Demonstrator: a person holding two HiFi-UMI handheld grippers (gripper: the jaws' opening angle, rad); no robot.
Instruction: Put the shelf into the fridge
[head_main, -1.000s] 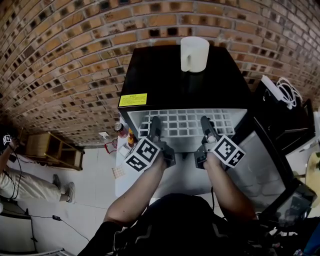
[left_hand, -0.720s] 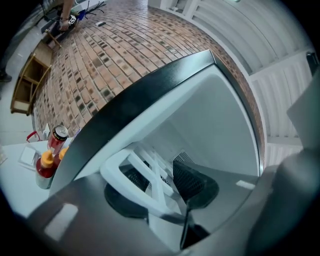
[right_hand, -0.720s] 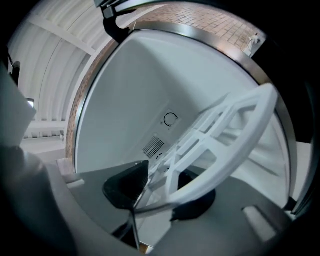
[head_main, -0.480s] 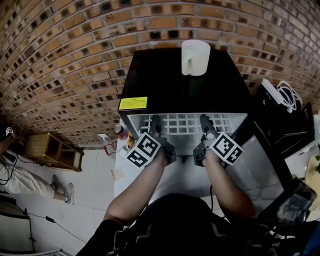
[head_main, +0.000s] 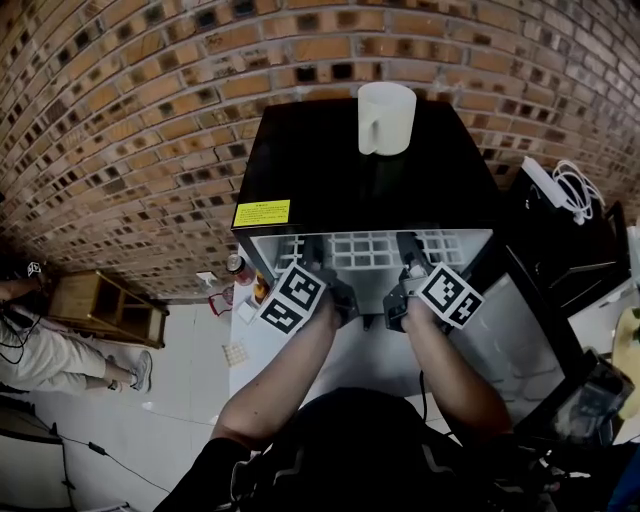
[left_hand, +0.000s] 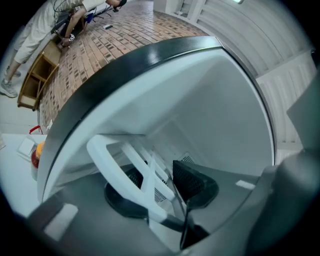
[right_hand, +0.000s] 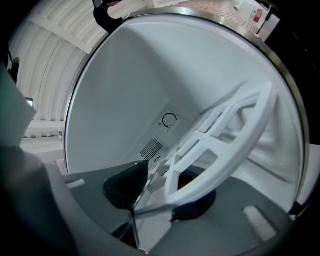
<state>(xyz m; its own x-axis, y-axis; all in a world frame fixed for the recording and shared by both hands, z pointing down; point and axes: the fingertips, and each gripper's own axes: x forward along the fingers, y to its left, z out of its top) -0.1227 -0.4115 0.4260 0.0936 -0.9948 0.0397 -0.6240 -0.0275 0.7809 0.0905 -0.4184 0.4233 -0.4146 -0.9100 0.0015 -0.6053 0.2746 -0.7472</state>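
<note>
In the head view, less of the white grid shelf is seen outside the fridge than a second ago: several rows showed then, barely two now. Both grippers have been carried toward 12 o'clock with it, so the insertion is judged well advanced, with only the front strip left to seat. The left gripper and right gripper are each clamped on the shelf's front rail. A cream mug, glossy and cylindrical, stands on the black fridge top at 12 o'clock; a yellow label is stuck near the 9 o'clock corner.

In the left gripper view, the shelf's rounded rail, smooth moulded white plastic, is held between the dark ribbed pads, which are closed on it. The smooth, pale cabinet wall is seen behind.

In the right gripper view, the same rail is pinched between the jaws and runs off toward 2 o'clock. A vent grille and a round dial are set in the back wall.
</note>
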